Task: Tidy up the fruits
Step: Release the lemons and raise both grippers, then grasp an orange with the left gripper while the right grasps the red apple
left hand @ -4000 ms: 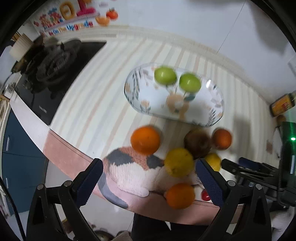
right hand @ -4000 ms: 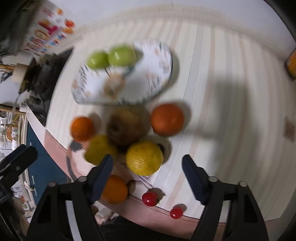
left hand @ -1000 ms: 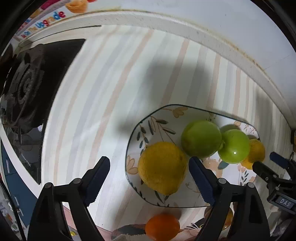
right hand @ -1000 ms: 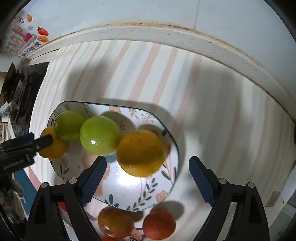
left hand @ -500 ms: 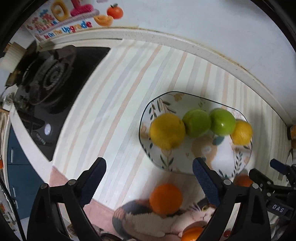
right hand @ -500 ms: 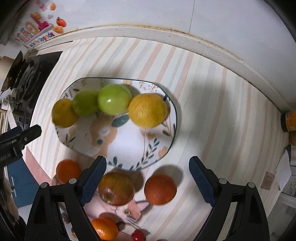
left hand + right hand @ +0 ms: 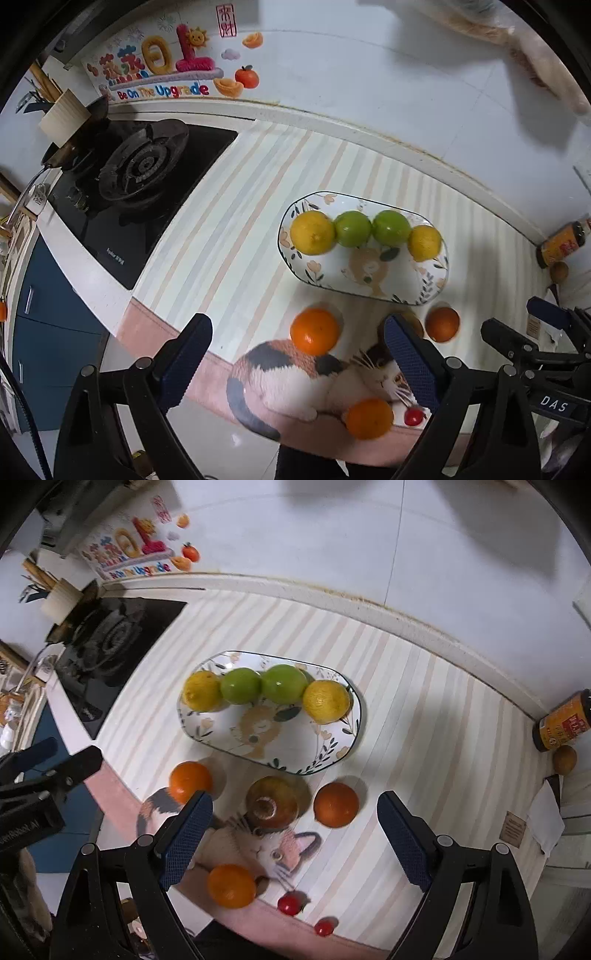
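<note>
Both lemons (image 7: 326, 700) now plated, left gripper (image 7: 297, 363) and right gripper (image 7: 294, 840) raised, seemingly empty.

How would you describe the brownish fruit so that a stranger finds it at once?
Start at the oval floral plate on the striped mat. Just below its near rim, three round fruits lie on the mat; take the middle one, the brownish fruit. Its neighbours on both sides are bright oranges; it is dull, mottled brown-green with a dark dimple.

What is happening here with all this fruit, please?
A person is sorting fruit with two hand-held tongs. The plate already holds two lemons and two green apples in a row. Three oranges, a brown apple and two small tomatoes wait on the mat. The left tongs and right tongs are open and empty.
</note>
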A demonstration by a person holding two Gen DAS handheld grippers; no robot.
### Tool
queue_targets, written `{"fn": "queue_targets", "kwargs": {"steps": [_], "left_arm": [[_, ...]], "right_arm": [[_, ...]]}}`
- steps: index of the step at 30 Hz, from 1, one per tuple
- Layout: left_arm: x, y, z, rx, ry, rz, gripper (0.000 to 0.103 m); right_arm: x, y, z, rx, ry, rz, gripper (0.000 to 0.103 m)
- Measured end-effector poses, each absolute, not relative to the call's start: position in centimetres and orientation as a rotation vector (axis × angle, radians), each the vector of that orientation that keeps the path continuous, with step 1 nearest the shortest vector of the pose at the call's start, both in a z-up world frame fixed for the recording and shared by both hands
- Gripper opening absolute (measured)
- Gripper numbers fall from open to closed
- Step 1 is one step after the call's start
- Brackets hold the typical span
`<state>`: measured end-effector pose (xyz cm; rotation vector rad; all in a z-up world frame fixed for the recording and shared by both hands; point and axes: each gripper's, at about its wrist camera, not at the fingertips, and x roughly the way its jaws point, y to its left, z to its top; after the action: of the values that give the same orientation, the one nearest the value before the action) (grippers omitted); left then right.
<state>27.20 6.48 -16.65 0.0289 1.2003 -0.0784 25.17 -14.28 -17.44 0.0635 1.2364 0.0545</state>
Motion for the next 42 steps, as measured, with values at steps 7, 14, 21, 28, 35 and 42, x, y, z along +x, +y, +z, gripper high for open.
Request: {"fn": "queue_targets", "kwargs": {"steps": [7, 14, 21, 28, 35, 42], "left_arm": [[23.6, 6.4, -13.6, 0.030, 1.137, -0.085, 0.095], [22.0, 6.6, -11.6, 0.003, 1.102, -0.093, 0.095], [21.9, 6.4, -11.3, -0.011, 1.101, -0.109, 0.095], [24.1, 6.1, -14.1, 0.045, 1.128, -0.092, 0.103], [27.3, 6.1, -20.8, 0.100, 1.255, -0.076, 0.103], [30.0, 7.8, -27.2, 0.073, 1.405, -0.031, 0.103]], "right_arm": [[21.9, -14.3, -13.9, 0.057, 1.182, 0.067, 0.093], [19.7, -14.6, -11.4, 0.069, 1.138, 0.087, 0.093], [19.4, -14.8, -10.6, 0.094, 1.123, 0.095, 0.093], [21.8, -16.1, -15.5, 0.176, 1.210, 0.070, 0.093], [25.3, -16.7, -23.8, 0.305, 1.327, 0.078, 0.092], [27.8, -13.4, -31.5, 0.202, 1.447, 0.099, 0.073]]}}
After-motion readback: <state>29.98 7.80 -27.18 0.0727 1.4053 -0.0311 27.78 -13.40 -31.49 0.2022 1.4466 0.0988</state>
